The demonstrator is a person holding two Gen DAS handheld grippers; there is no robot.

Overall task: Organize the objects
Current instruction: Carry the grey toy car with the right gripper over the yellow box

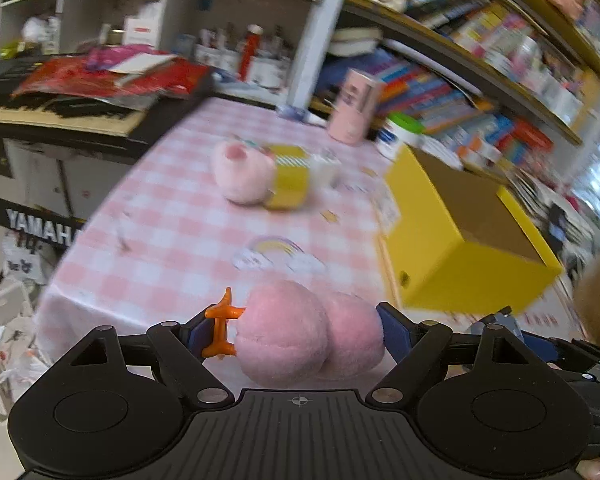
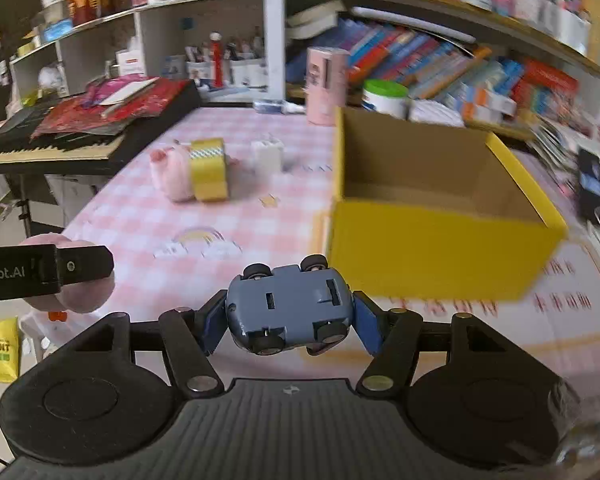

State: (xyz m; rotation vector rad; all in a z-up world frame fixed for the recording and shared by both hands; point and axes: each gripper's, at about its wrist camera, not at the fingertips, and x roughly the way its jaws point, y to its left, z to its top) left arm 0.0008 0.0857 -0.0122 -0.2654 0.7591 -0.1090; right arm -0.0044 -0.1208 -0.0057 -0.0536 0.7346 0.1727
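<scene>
My left gripper (image 1: 296,330) is shut on a pink plush toy (image 1: 308,336) with orange feet, held above the near edge of the pink checked table (image 1: 172,216). My right gripper (image 2: 288,320) is shut on a blue toy car (image 2: 288,304), upside down with its wheels up, just left of and in front of the open yellow box (image 2: 440,256). The box also shows in the left wrist view (image 1: 460,272), at the right. The left gripper and its plush show at the left edge of the right wrist view (image 2: 76,280).
Mid-table lie another pink plush (image 2: 170,178), a yellow tape roll (image 2: 209,170) and a small white object (image 2: 266,156). A pink canister (image 2: 326,86) stands at the back. A keyboard (image 2: 60,140) with red papers is at the left; bookshelves fill the right.
</scene>
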